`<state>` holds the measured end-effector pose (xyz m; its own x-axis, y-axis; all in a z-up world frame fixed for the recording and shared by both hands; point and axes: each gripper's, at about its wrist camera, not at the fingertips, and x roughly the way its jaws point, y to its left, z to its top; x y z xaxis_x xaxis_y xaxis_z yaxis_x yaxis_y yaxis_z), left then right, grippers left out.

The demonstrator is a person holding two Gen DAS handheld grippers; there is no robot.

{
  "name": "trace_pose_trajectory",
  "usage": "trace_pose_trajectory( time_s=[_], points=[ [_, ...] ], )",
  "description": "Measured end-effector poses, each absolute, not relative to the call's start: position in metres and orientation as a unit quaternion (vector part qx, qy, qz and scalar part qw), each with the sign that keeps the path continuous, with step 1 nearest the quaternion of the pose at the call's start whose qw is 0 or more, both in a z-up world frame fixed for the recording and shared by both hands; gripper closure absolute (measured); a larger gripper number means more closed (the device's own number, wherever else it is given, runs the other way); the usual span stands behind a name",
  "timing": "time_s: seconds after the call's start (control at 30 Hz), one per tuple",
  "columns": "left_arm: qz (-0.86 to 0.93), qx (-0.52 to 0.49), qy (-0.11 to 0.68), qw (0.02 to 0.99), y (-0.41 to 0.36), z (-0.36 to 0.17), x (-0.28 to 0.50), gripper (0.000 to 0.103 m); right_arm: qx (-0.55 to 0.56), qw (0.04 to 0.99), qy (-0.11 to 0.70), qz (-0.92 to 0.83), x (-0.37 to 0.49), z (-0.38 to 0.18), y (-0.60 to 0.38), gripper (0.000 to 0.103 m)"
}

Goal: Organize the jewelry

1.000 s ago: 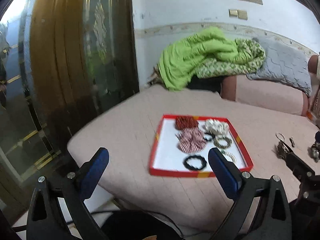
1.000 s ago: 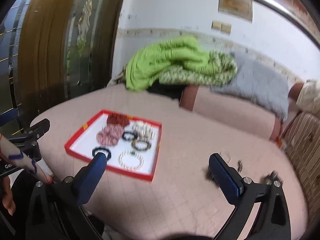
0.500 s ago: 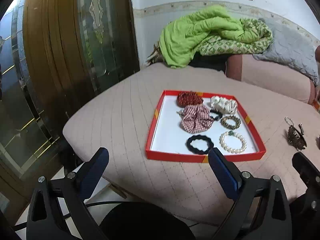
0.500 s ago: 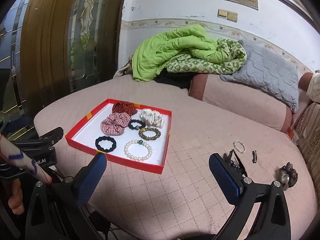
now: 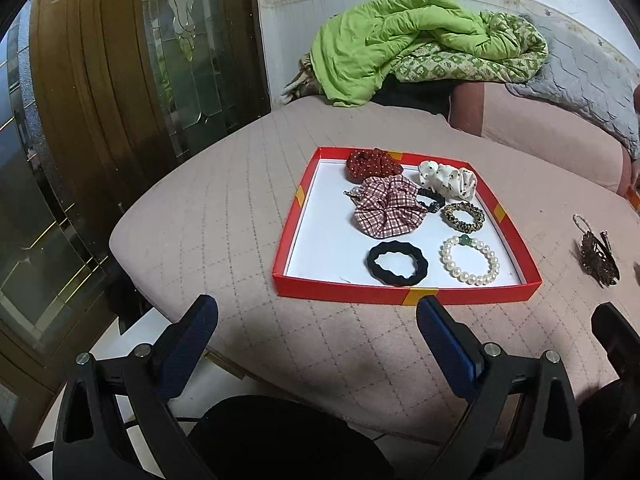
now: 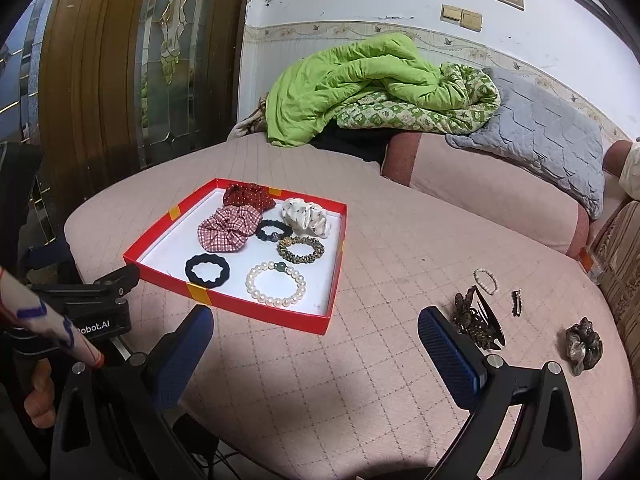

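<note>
Jewelry not yet put away lay on the pink quilted bed [image 6: 360, 360], all to the right of the red tray [image 6: 256, 311]: a brown filigree hair clip [image 6: 478, 322], a small pearl bracelet [image 6: 486, 280] beyond it, a thin dark pin [image 6: 516, 302] and a crumpled brown scrunchie [image 6: 584, 345] farthest from the tray. Your right tongs [image 6: 316, 350] were wide open and held nothing; the clip sat just beyond their right finger, its long axis running diagonally away from you. Your left tongs [image 5: 316, 342] also gaped empty, facing the tray's near wall, so the right hand was nearer the clip. It looked rigid, metal and spiky. Inside the tray lay soft fabric scrunchies, a black hair band [image 6: 207, 270] and a glossy pearl bracelet [image 6: 276, 284], a green bead in it.
</note>
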<state>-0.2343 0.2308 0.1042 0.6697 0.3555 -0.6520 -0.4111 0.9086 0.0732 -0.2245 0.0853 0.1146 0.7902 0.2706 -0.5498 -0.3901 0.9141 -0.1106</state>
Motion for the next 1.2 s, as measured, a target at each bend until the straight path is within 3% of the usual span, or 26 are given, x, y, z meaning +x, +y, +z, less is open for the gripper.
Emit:
trace_pose_trajectory(
  time_s=[1.2],
  points=[
    [0.223, -0.039, 0.350, 0.909, 0.2365, 0.1036, -0.2373, 0.004, -0.102, 0.935, 0.293, 0.170, -0.2172, 0.1093, 0.0862, 0.000]
  ],
)
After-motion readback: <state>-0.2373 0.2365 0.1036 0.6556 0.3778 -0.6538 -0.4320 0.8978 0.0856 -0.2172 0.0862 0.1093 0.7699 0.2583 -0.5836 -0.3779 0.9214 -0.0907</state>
